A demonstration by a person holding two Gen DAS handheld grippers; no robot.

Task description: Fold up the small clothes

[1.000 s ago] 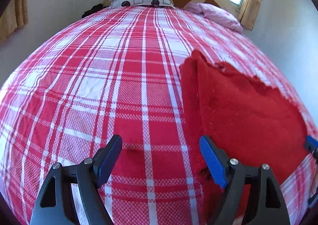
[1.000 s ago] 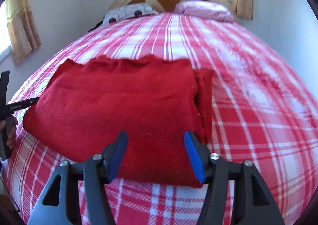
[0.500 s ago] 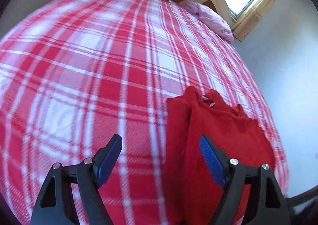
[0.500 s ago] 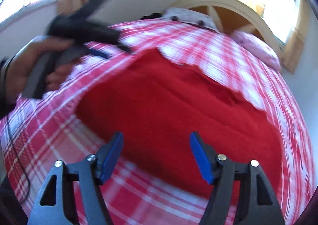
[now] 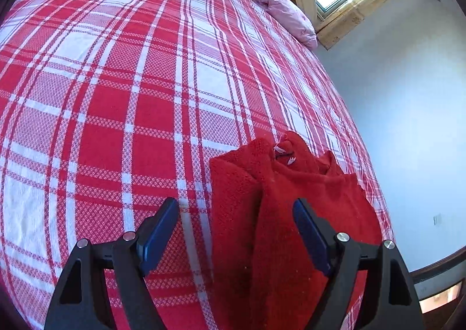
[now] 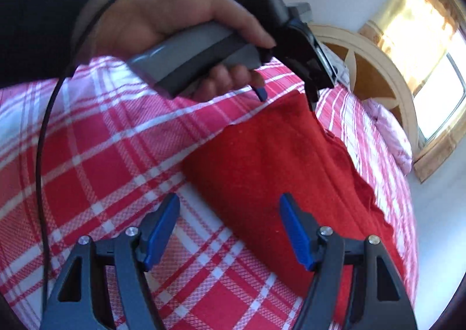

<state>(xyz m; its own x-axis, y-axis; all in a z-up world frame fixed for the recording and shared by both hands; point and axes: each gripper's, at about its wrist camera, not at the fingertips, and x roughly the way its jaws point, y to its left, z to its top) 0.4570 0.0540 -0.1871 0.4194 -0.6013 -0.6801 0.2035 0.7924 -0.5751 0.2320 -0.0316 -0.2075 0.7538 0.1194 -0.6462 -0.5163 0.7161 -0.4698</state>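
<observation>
A folded red fleece garment [image 5: 294,213] lies on the red-and-white plaid bedspread [image 5: 122,91], near the bed's right edge. The left gripper [image 5: 236,231] hovers over its left border, blue-padded jaws spread wide and holding nothing. The right gripper [image 6: 230,228] is likewise wide open and unladen above the garment's [image 6: 279,172] near corner. The fabric looks thick and nubby, with a small label at its neckline.

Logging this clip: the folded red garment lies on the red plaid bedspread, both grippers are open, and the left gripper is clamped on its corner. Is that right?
Not quite. The left gripper is not clamped on anything: the left wrist view shows its jaws wide apart above the red garment. The rest holds: the garment lies folded on the plaid bedspread, and the right gripper is open too.
</observation>
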